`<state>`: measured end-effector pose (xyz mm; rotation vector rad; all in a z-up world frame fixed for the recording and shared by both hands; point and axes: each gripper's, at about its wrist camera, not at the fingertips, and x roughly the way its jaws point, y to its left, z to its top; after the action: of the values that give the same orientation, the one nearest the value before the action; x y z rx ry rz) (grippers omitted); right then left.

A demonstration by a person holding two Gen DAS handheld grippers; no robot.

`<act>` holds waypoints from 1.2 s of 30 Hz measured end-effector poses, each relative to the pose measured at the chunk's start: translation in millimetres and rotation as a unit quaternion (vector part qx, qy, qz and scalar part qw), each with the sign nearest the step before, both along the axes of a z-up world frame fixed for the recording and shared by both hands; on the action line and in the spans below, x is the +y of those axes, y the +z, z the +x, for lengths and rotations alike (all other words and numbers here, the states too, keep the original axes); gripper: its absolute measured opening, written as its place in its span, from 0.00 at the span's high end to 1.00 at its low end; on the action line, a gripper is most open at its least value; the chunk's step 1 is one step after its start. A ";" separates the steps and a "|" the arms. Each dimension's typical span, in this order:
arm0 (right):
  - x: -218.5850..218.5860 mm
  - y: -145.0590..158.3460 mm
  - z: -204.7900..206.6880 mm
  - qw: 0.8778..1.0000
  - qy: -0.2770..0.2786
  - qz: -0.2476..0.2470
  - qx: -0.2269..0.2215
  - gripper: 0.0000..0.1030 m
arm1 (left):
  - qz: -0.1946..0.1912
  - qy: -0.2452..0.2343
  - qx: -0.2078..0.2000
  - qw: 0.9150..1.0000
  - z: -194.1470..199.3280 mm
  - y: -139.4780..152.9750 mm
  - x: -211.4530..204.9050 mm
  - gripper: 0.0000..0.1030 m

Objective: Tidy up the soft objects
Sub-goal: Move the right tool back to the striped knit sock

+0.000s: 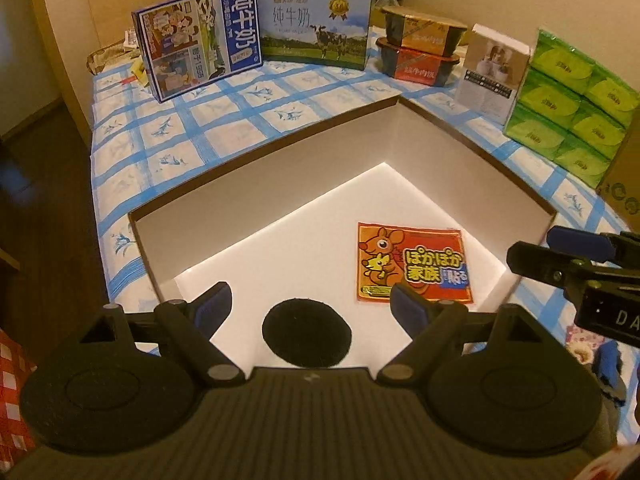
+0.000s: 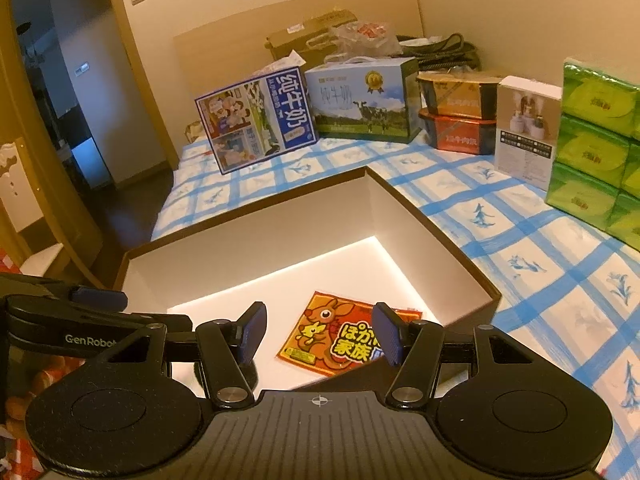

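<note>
The box [image 1: 280, 168] is matt white card inside. The heat pack [image 1: 412, 264] has a glossy printed wrapper. The round pad [image 1: 307, 332] looks like rough black felt. The bed sheet [image 2: 520, 248] is printed cloth. The tissue packs [image 1: 576, 96] are in shiny plastic film.

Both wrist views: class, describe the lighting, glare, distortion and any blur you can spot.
Left wrist view: warm dim room light; the box floor glares white, washed out; fisheye bends the box rim and darkens the corners; the right gripper at the edge looks soft. Right wrist view: same amber cast; the floor glare sits along the far wall; the doorway at left curves; the orange pack stays sharp.
</note>
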<state>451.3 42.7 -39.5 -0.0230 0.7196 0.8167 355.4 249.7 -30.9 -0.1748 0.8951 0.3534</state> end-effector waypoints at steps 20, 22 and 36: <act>-124.5 30.5 -111.2 0.998 -0.045 0.033 0.006 0.31 | -0.023 -0.053 -0.042 0.997 -115.0 39.1 -86.9 0.17; -140.8 31.9 -123.0 0.998 -0.057 0.036 0.010 0.30 | -0.024 -0.058 -0.043 0.997 -125.5 39.7 -96.0 0.17; -221.8 34.5 -188.9 0.991 -0.123 0.049 0.007 0.26 | -0.046 -0.099 -0.038 0.993 -171.3 29.0 -150.7 0.17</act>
<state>262.4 -179.1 -5.0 0.1579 0.6782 0.6153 184.1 99.0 -1.9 -0.1822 0.8457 0.1205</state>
